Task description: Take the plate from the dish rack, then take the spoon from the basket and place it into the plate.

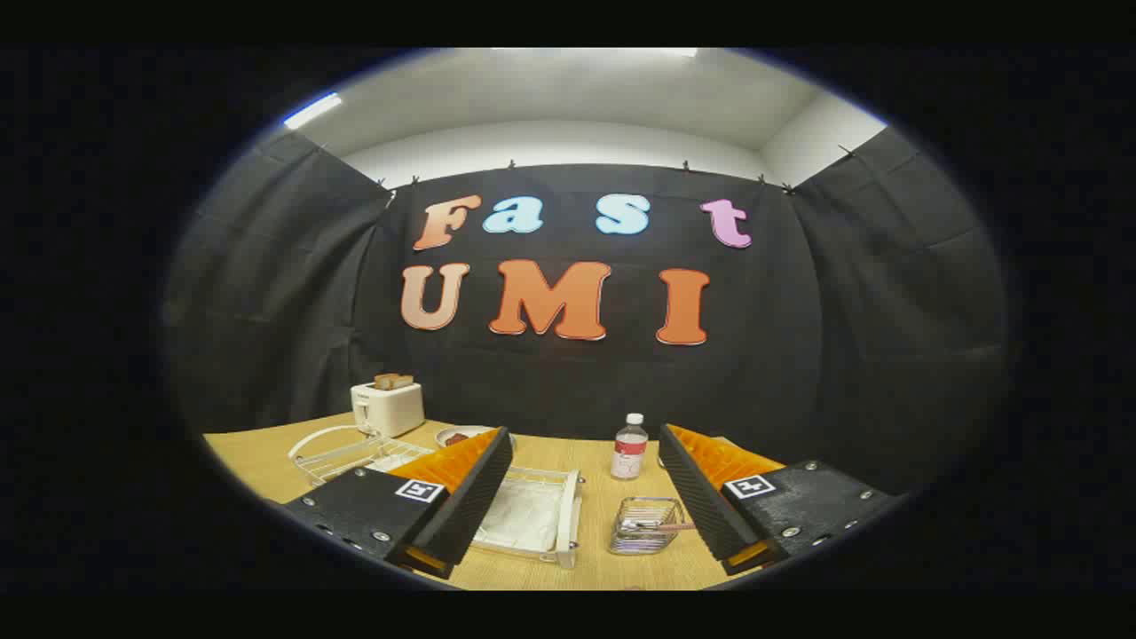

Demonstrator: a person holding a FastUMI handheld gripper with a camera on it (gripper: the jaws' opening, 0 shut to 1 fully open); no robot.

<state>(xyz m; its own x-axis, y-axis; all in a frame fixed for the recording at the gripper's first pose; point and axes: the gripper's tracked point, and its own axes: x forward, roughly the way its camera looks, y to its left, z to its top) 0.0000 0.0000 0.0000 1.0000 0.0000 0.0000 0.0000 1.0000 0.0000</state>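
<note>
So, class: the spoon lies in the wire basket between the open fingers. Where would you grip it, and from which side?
Probably from above. The spoon lies flat across the wire basket, whose walls block a side approach. Grip the pinkish handle end near the basket's rim, fingers straddling it crosswise. The gripper is open and apart from it.

I see a tan wood-grain table (pixel 550 572) — on it a white toaster (pixel 387 408), a white wire dish rack (pixel 355 454), a silvery mesh basket (pixel 645 525) and a clear bottle (pixel 629 446) with white cap, red-marked label.
</note>
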